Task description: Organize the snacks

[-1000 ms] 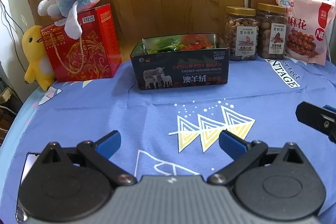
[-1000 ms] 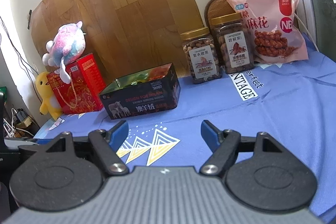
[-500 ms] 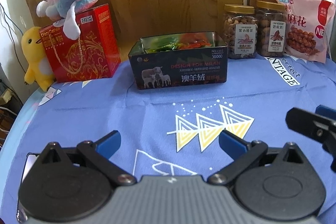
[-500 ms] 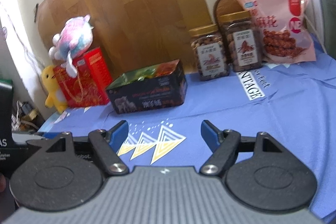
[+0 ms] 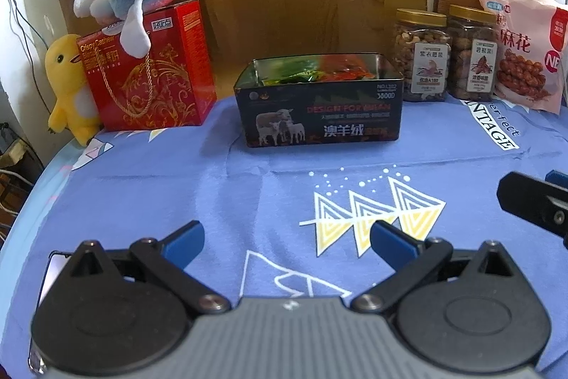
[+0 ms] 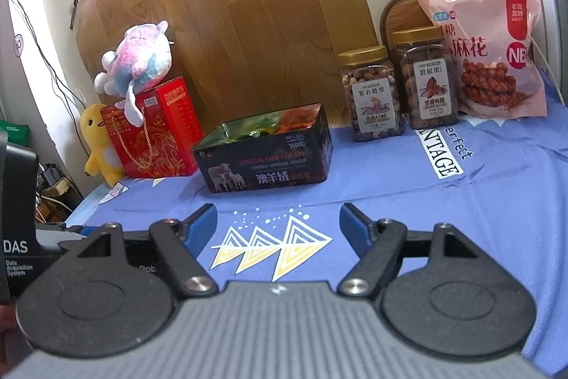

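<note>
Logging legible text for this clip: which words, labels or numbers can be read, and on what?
"DESIGN FOR", "澳羊绒": black tin
"Crispy Cashew": red gift box
"麻花": pink snack bag
"紫衣腰果": left nut jar
"碧根果": right nut jar
"NTAGE", "erfect": blue tablecloth
"DAS", "Data Acquisition System": black device
Finer print: too small.

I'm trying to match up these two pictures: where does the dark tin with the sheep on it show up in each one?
Left wrist view: the dark tin sits just above centre, facing the camera squarely.
Right wrist view: the dark tin sits left of centre, turned at an angle.
Shared landmark: the red gift box stands to its left in both.
</note>
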`<state>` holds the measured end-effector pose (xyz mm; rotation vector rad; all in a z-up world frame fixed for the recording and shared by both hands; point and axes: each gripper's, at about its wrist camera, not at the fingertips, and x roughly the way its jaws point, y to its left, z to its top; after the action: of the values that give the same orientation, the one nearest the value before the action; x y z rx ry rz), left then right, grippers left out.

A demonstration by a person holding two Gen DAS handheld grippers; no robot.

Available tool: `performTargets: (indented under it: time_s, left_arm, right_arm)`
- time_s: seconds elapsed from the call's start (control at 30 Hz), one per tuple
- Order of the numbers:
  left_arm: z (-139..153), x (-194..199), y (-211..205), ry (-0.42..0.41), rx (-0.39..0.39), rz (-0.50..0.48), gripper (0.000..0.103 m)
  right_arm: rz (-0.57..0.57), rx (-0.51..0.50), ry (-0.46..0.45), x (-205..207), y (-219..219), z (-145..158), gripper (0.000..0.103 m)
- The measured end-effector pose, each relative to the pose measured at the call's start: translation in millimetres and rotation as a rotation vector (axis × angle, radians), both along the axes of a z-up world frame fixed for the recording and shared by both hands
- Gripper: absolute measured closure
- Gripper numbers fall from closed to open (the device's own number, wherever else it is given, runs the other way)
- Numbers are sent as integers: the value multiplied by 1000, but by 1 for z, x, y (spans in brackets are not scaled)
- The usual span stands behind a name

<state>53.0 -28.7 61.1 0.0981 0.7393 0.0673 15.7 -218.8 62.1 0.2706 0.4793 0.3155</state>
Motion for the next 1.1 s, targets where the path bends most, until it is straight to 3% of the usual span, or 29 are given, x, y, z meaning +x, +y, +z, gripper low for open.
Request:
performTargets:
  time_s: [1.1]
  left_arm:
    - [3,0,-8,-34,52,31,0]
  right_arm:
    - [-31,25,-11,-3,-9,-4,25]
